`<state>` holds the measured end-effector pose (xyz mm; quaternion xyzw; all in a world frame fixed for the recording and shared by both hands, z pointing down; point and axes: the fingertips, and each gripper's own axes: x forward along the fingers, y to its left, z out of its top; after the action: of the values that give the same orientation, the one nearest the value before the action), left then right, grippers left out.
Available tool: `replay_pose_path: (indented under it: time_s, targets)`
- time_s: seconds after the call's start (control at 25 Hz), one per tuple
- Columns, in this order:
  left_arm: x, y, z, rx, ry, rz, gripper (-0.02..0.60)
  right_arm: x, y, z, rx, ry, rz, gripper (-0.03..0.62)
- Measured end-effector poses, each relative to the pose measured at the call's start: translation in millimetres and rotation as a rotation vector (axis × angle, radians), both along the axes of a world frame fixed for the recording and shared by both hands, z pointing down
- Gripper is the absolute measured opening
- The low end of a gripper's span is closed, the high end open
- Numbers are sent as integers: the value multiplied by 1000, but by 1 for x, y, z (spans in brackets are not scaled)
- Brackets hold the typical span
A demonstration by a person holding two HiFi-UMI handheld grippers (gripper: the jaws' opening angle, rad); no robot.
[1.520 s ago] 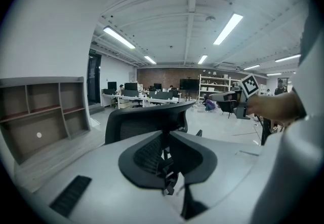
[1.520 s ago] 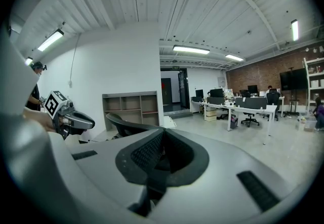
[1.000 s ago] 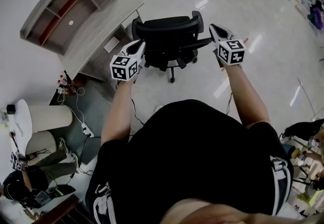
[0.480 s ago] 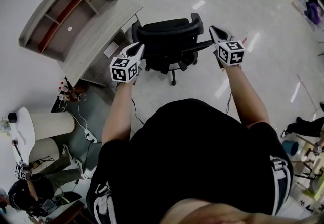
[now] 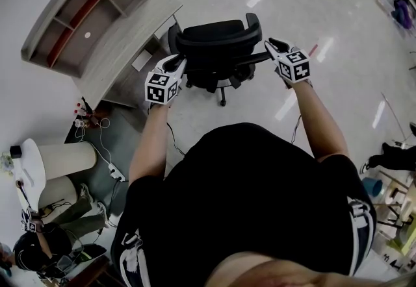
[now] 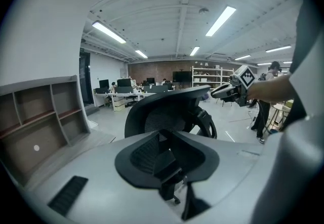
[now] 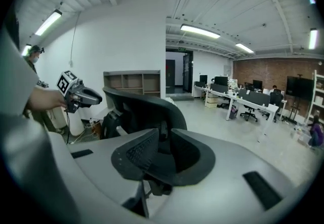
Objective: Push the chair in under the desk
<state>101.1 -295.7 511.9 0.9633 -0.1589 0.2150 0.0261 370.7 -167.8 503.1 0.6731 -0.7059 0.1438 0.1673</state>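
A black mesh-backed office chair (image 5: pixel 218 39) stands on the floor with its seat toward the grey desk (image 5: pixel 127 39) at the upper left, apart from it. My left gripper (image 5: pixel 177 60) is at the left edge of the backrest. My right gripper (image 5: pixel 270 44) is at the right edge, by the armrest. Both sets of jaws are opening a little, and nothing shows between them. In the left gripper view the backrest (image 6: pixel 162 109) rises just ahead, with the right gripper (image 6: pixel 215 94) beyond it. The right gripper view shows the backrest (image 7: pixel 147 109) and the left gripper (image 7: pixel 98 99).
An open shelf hutch (image 5: pixel 78 6) sits on the desk. Cables and a power strip (image 5: pixel 107 162) lie on the floor at the left, near white cylinders (image 5: pixel 62 149) and a seated person (image 5: pixel 32 250). Office desks and chairs (image 7: pixel 243 101) stand far off.
My right gripper has drawn slightly in toward the chair and its tips have parted a little. The left gripper and the chair have barely shifted.
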Motion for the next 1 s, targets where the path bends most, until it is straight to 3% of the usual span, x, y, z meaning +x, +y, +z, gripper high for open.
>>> replay_pose_path:
  time_s: [0.32,0.56,0.8,1.0]
  targets:
    - [10,-5,46,23,-223,109,210,-14,-7,50,-178,110,-179,131]
    - [23,-3,86,127,-435,282,270,-18,-10,86,-286,217,-278,166]
    - [24,1,118,133,-575,394,299,-22,-13,111,-357,280,-371,210]
    - [22,0,144,145,-681,457,307,-22,-12,128,-432,451,-475,258]
